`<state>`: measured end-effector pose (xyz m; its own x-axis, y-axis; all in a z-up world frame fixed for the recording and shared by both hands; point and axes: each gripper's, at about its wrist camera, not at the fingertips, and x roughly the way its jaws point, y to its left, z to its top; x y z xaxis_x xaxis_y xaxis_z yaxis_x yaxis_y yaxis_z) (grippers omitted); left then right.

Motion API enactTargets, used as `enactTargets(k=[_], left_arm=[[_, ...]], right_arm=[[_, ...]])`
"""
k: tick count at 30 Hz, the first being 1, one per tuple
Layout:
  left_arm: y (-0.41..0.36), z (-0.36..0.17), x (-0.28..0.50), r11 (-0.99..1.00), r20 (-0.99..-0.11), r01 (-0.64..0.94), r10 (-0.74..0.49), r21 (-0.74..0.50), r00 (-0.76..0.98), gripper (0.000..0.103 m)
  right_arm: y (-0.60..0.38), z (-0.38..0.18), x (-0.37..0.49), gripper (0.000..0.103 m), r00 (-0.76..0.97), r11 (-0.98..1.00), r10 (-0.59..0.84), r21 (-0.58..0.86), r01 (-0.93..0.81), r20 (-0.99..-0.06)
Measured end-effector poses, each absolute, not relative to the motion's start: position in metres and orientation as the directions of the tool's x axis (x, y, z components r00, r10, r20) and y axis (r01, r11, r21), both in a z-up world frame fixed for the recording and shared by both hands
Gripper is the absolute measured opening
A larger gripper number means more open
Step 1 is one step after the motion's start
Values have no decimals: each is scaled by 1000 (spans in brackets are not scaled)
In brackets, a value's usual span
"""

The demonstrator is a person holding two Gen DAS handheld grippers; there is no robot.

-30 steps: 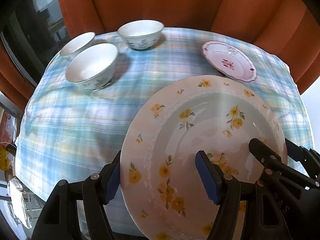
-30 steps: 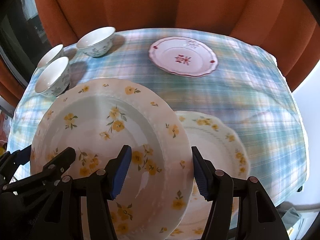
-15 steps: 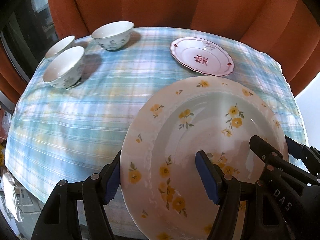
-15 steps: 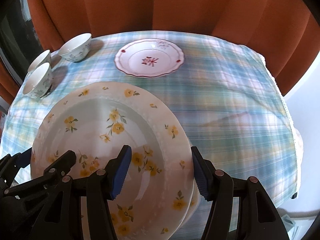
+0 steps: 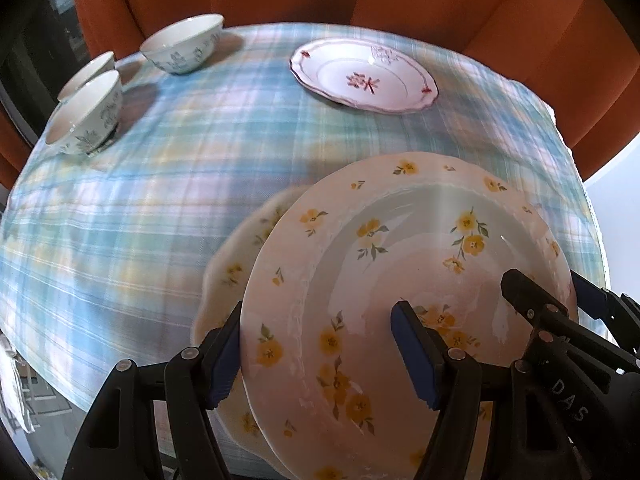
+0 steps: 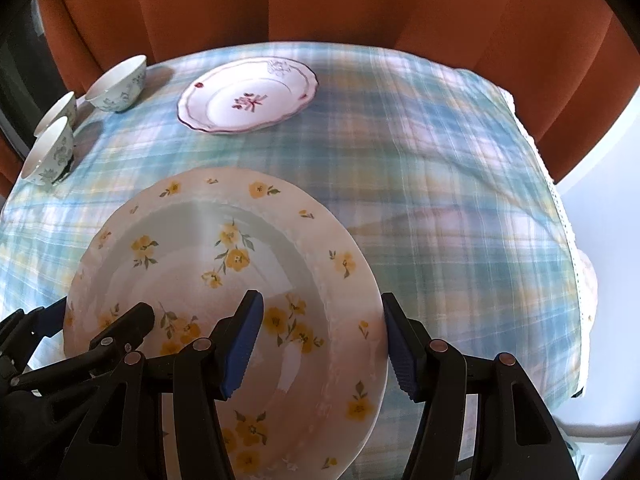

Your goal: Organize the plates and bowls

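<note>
The left gripper (image 5: 320, 346) and right gripper (image 6: 322, 338) each clamp a side rim of the yellow-flowered plate (image 5: 404, 280), held above a second flowered plate (image 5: 228, 264) (only its left edge shows) on the plaid tablecloth (image 5: 180, 168). The pink plate (image 5: 362, 74) and three bowls (image 5: 182, 44) sit farther back.

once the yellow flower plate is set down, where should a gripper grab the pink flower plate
Take the pink flower plate by its raised scalloped rim on the near edge, coming in low from the front. It lies flat on the plaid tablecloth with nothing stacked on it, and the flared rim lifts off the cloth enough for one finger to slide under. The three bowls stand apart to its left.
</note>
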<state>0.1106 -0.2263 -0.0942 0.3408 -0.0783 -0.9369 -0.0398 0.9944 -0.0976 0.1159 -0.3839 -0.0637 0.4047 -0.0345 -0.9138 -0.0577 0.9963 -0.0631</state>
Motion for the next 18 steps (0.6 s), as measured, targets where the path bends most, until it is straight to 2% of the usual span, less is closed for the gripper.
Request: enactTargets(k=[13,18], left_arm=[[-231,-119,106,984,-952,-91,-124,-155,280,74],[-227,-125,109,986,-958,-106,-94,-127,269,76]], right_arm=[[-395,-77,112,63,376,995,-34,-67,-73,-926],[-391,-77,111,62,386,994,-10,-51,-95,-922]])
